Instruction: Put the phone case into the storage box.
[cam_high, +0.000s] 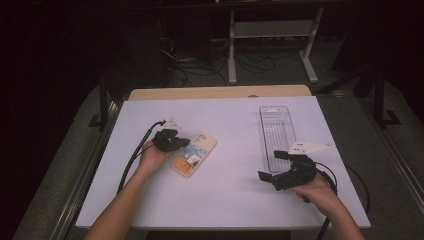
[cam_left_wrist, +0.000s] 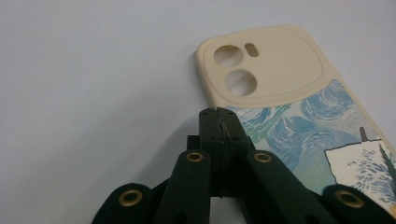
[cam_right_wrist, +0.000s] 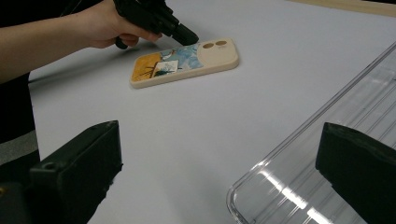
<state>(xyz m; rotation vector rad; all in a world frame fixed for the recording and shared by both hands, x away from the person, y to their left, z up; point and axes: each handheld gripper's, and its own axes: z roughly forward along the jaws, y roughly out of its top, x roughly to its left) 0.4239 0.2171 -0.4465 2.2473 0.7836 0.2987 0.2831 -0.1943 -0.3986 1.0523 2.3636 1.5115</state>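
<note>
Left gripper view: the left gripper (cam_left_wrist: 218, 114) is seen closed, empty, tips apparently touching the phone case (cam_left_wrist: 299, 107); the right gripper (cam_right_wrist: 219, 163) is held wide open, empty.

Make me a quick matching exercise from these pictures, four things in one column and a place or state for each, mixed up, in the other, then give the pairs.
Things:
1. left tongs
2. right tongs
3. phone case
4. clear tray

Places or states:
A. empty, on the right half of the table
B. jaws wide open
C. jaws shut, tips at the phone case's edge
D. flat on the table, camera holes up

Pairs: 1-C, 2-B, 3-D, 4-A
</note>
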